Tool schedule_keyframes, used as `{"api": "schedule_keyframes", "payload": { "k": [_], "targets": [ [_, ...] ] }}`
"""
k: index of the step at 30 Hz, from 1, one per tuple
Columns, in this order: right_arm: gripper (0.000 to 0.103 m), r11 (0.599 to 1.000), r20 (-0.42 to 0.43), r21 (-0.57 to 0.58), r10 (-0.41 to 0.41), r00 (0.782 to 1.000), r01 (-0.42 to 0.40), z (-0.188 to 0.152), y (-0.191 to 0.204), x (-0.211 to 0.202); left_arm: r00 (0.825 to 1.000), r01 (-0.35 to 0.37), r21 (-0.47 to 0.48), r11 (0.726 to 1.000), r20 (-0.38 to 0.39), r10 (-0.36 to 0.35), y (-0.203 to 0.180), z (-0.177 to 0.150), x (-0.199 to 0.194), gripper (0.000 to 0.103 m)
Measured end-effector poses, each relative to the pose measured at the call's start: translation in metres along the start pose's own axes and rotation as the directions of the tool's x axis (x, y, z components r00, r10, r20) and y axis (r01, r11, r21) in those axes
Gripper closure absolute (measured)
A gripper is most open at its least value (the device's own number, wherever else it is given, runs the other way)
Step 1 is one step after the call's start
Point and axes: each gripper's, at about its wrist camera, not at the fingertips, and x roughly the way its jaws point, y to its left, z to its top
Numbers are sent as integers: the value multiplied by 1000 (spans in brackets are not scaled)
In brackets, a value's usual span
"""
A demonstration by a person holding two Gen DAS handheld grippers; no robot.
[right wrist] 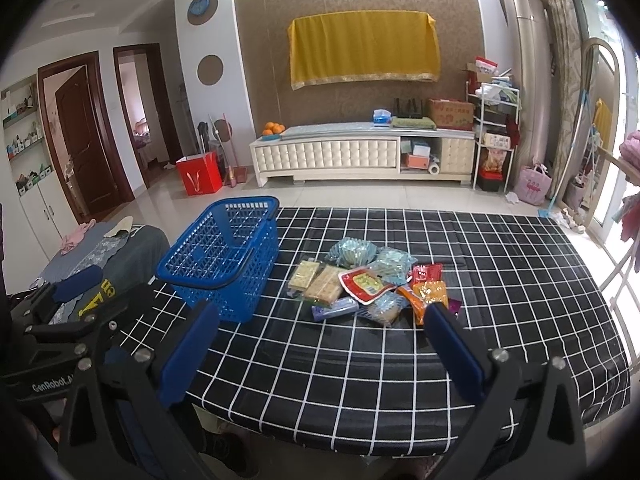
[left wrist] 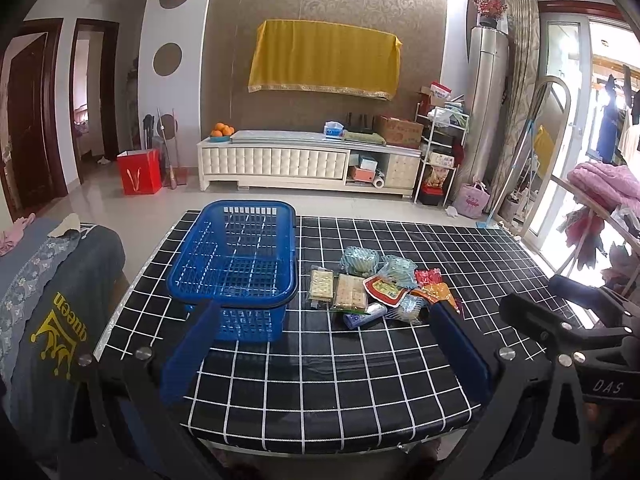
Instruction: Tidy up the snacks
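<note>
An empty blue plastic basket (left wrist: pixel 236 264) (right wrist: pixel 222 256) stands on the left part of a table with a black-and-white grid cloth (left wrist: pixel 360 360) (right wrist: pixel 480 280). Right of it lies a pile of snack packets (left wrist: pixel 380 288) (right wrist: pixel 368 284): cracker packs, pale blue bags, a red-and-white pouch (left wrist: pixel 386 289) (right wrist: pixel 366 283), orange and red packets. My left gripper (left wrist: pixel 324 316) hovers open over the table's near edge, well short of the pile. My right gripper (right wrist: pixel 320 316) is open too, at the near edge, with nothing between its blue fingers. Each gripper shows at the side of the other's view.
A chair draped with dark clothing (left wrist: pixel 52 300) (right wrist: pixel 100 248) stands at the table's left. A rack with pink laundry (left wrist: pixel 608 188) is at the right. Beyond the table are tiled floor, a white TV cabinet (left wrist: pixel 308 160) and a red bag (left wrist: pixel 140 171).
</note>
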Motion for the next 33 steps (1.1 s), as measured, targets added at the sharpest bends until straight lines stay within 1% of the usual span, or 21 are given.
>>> {"api": "schedule_keyframes", "payload": {
  "k": [5,10,14,20,25,28,29,30,33],
  "targets": [
    [0,1000,-1,-1,-2,1000,2,1,-1,0,1000,8,-1,1000,-5,-8,-1,1,1,0],
    [0,1000,-1,-2,-12,1000,12,7,-5,3,1000,28,14,999,-8,-28,-4,9,9,0],
    [0,999,2,2,-34,999,34,15,-15,8,999,49,51,997,-22,-48,-14,22,26,0],
    [0,998,-16,22,-59,998,60,36,-45,31,993,103,121,987,-64,-96,-38,41,64,0],
    [0,997,-75,56,-57,996,62,47,-77,62,988,122,153,981,-113,-105,-56,49,104,0],
    [0,994,-135,89,-55,989,68,49,-100,92,985,121,172,978,-145,-96,-66,52,129,0],
    [0,993,-153,96,-55,987,71,49,-105,99,985,110,177,978,-153,-83,-70,53,141,0],
    [0,991,-190,108,-62,980,84,48,-114,113,983,110,177,978,-162,-81,-72,53,150,0],
    [0,987,-257,129,-64,964,100,42,-134,142,976,117,162,980,-200,-83,-76,51,178,0]
  ]
}}
